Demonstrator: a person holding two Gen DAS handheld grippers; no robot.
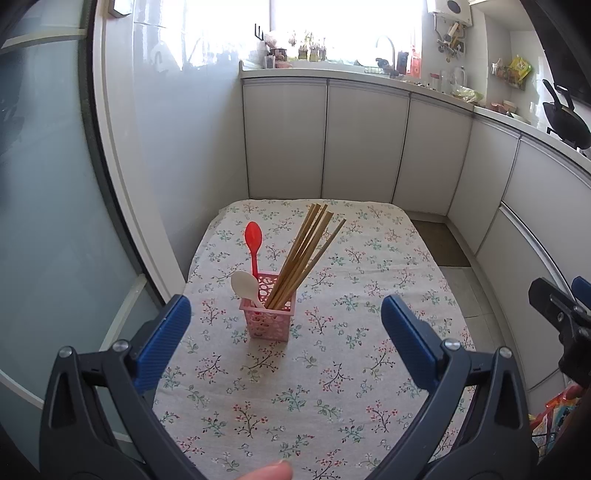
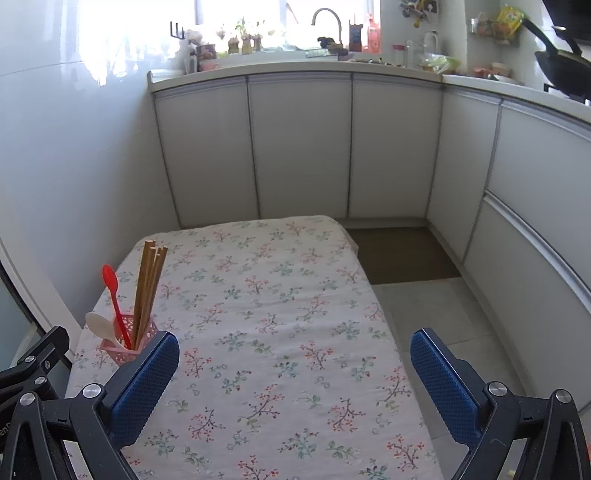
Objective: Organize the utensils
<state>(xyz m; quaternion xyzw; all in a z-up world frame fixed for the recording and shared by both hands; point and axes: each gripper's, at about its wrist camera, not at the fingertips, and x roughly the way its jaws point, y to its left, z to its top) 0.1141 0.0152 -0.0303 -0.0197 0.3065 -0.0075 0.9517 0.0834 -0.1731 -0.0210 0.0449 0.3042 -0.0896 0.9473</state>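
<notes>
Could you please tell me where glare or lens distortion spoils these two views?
Left wrist view: the window is blown out and the cabinets bow from fisheye. Right wrist view: the same glare above the faucet, while the pink basket stays sharp.

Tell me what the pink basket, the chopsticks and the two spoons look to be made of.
Pink basket: likely moulded plastic, with cut-out lattice walls.
Chopsticks: probably bamboo or wood, matte tan, square-cut ends.
Red spoon: glossy, slightly translucent plastic, apparently.
White spoon: smooth, off-white, probably plastic; ceramic cannot be excluded.

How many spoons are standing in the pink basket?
2: a red spoon at the pink basket's back-left, a white spoon leaning out its left side. Others could be hidden behind the chopsticks.
</notes>
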